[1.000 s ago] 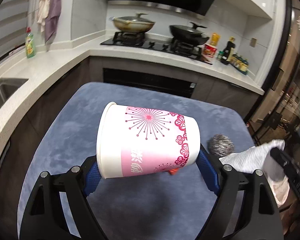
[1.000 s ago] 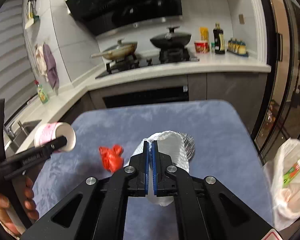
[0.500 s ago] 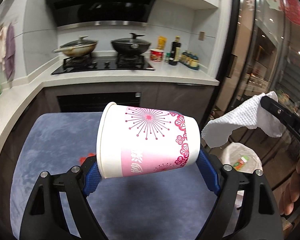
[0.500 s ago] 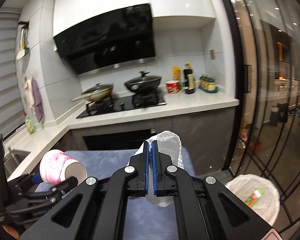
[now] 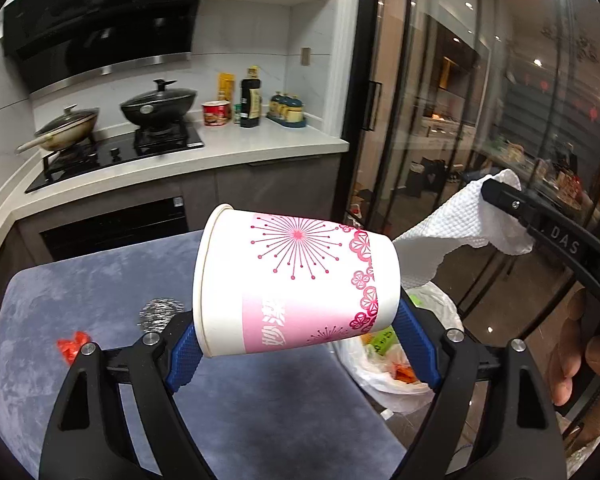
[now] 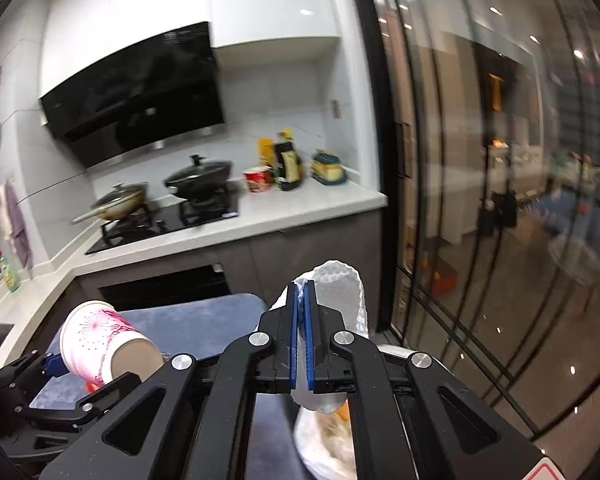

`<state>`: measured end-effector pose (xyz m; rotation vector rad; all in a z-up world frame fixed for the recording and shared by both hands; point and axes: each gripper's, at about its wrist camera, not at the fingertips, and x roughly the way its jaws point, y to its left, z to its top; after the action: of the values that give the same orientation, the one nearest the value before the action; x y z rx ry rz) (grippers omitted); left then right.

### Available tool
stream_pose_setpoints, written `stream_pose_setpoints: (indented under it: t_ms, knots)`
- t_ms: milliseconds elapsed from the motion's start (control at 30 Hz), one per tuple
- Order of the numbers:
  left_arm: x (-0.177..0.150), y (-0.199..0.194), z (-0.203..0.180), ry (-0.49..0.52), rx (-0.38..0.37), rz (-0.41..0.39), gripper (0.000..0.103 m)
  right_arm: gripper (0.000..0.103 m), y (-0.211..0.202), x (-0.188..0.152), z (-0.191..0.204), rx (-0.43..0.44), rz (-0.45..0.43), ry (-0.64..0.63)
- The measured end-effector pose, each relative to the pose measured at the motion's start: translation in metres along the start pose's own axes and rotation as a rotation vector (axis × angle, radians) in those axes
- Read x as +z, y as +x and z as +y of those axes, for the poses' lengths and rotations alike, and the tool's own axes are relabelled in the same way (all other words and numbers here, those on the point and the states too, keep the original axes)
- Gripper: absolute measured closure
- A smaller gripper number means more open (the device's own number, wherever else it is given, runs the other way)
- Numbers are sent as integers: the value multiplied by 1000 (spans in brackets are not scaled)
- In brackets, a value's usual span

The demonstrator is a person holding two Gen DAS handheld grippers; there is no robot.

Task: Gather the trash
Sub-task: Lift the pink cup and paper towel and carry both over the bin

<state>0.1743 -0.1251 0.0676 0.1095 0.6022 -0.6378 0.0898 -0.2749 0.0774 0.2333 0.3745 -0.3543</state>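
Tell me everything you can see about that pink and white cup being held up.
The paper cup looks like thin white card with a rolled rim and a pink band bearing firework bursts, flowers and white characters. It lies on its side in the air above the blue-grey table, clamped between the blue pads of the left hand-held gripper, mouth to one pad, base to the other. The right wrist view shows its plain brownish base. Nothing else touches it.

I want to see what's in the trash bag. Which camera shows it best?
The left wrist view: the white plastic trash bag gapes open beside the blue table, showing green and orange scraps. The right wrist view shows only its blurry rim beneath that tool.
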Motion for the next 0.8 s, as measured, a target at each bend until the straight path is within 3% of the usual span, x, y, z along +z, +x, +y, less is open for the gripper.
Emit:
stream_pose_setpoints:
  t_ms: [400, 800]
  knots:
    - [-10, 59, -82, 96, -60, 99, 24, 100, 19, -22, -69, -90, 95, 25]
    - [-26, 105, -110, 122, -64, 194, 24, 100, 41, -42, -108, -119, 180, 54]
